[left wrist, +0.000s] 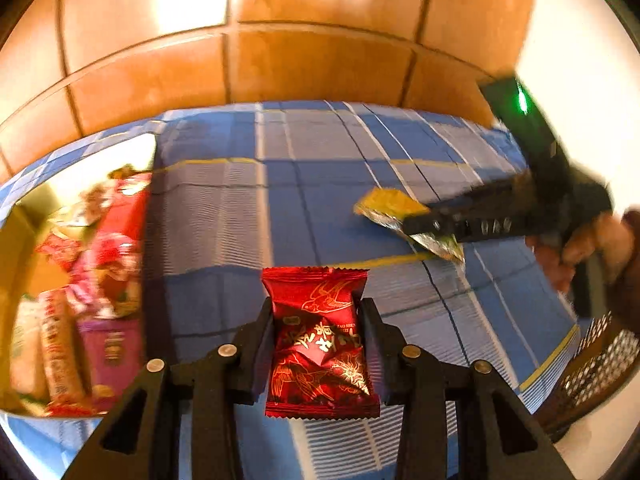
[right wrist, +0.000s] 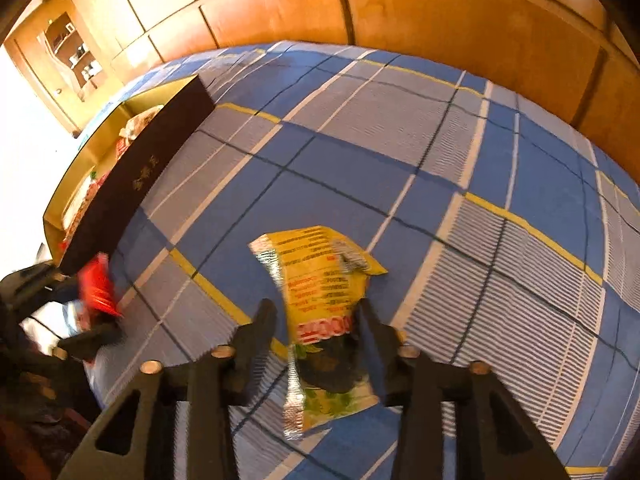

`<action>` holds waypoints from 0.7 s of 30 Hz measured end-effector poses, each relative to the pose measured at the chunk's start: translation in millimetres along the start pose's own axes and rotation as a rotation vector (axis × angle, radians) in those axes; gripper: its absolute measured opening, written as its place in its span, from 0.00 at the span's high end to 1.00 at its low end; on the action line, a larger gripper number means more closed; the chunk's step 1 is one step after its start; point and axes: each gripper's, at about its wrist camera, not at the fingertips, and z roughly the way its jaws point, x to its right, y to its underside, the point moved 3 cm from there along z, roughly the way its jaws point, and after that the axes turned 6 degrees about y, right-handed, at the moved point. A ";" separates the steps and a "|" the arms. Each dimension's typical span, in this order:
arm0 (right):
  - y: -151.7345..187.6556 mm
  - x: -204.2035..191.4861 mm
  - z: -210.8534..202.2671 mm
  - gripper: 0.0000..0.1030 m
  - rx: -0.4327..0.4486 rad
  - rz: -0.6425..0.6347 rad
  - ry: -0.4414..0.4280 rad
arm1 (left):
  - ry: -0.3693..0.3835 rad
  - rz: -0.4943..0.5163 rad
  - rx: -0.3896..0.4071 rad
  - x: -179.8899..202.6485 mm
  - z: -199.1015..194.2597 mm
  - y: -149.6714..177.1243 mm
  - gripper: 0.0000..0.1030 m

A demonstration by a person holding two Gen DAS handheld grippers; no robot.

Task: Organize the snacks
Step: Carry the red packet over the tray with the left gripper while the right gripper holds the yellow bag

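Risk of slips: left gripper (left wrist: 318, 344) pinched a red foil sachet (left wrist: 320, 344) above the blue checked cloth (left wrist: 320, 184); right gripper (right wrist: 316, 320) pinched a yellow foil packet (right wrist: 320, 280) by one crumpled edge, box of snacks (right wrist: 132, 184) well apart.

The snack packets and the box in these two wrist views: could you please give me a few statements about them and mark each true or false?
1. The left gripper holds a red packet. True.
2. The right gripper has a blue packet between its fingers. False: it is a yellow packet.
3. The snack box is empty. False: it holds several packets.
4. The cloth is blue plaid. True.
5. The box's outer wall is white. False: it is dark.
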 end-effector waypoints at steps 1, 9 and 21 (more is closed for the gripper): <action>1.5 2.7 -1.2 0.71 0.006 0.005 0.003 | -0.021 -0.019 0.015 -5.5 -7.6 -4.0 0.61; -2.1 -7.7 0.1 0.72 0.017 -0.028 0.056 | -0.203 -0.130 0.136 -50.6 -58.8 -23.1 0.61; 0.5 -14.0 6.4 0.70 0.033 -0.079 0.099 | -0.263 -0.206 0.146 -84.4 -79.9 -12.2 0.61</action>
